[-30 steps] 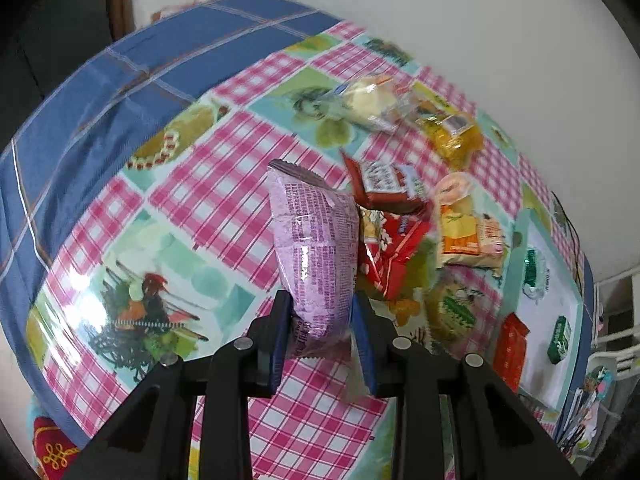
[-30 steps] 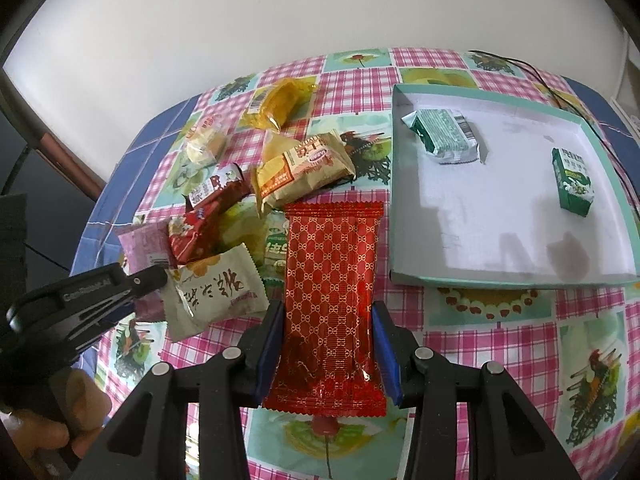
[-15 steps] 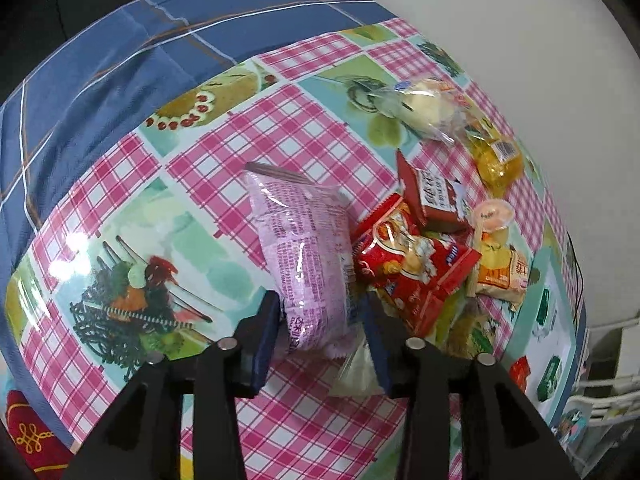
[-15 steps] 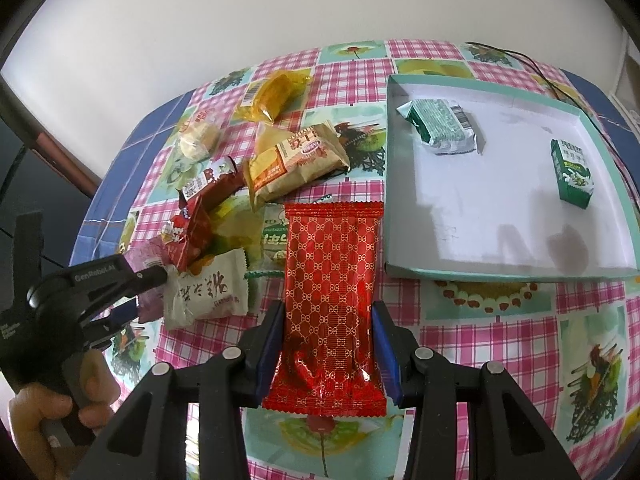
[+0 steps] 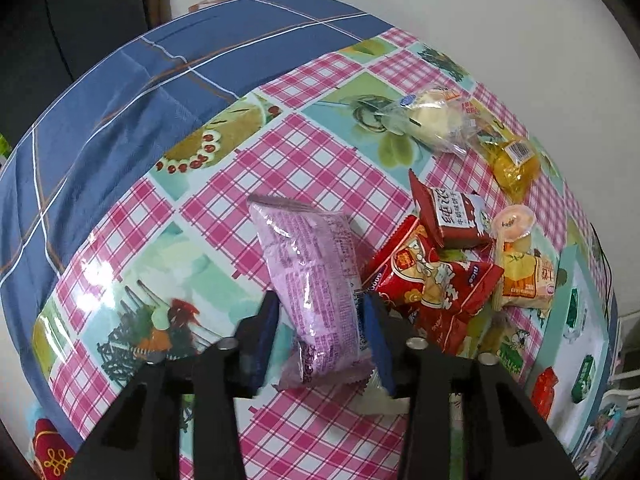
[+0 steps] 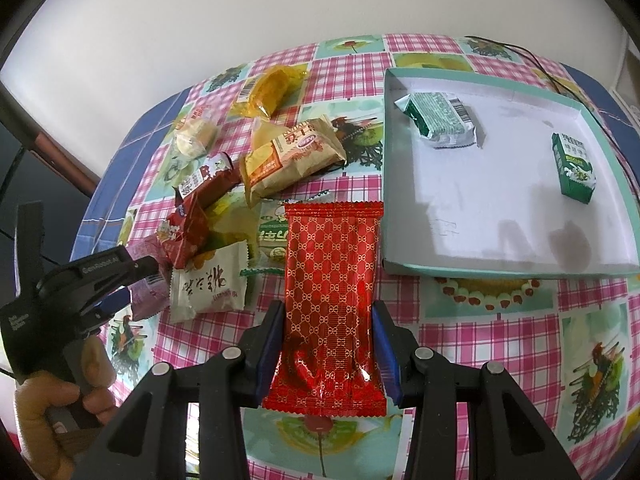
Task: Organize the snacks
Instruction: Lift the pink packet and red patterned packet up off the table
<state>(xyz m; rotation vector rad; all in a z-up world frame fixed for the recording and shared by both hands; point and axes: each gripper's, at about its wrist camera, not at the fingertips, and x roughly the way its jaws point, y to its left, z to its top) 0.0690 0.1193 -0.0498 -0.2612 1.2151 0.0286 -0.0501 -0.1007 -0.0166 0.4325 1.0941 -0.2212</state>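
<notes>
Tray with green packet and green box inside

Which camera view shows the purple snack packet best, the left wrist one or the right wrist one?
The left wrist view. There the purple packet fills the centre, between the left gripper fingers. In the right wrist view only a small purple corner shows, mostly hidden behind that gripper and a white packet.
</notes>
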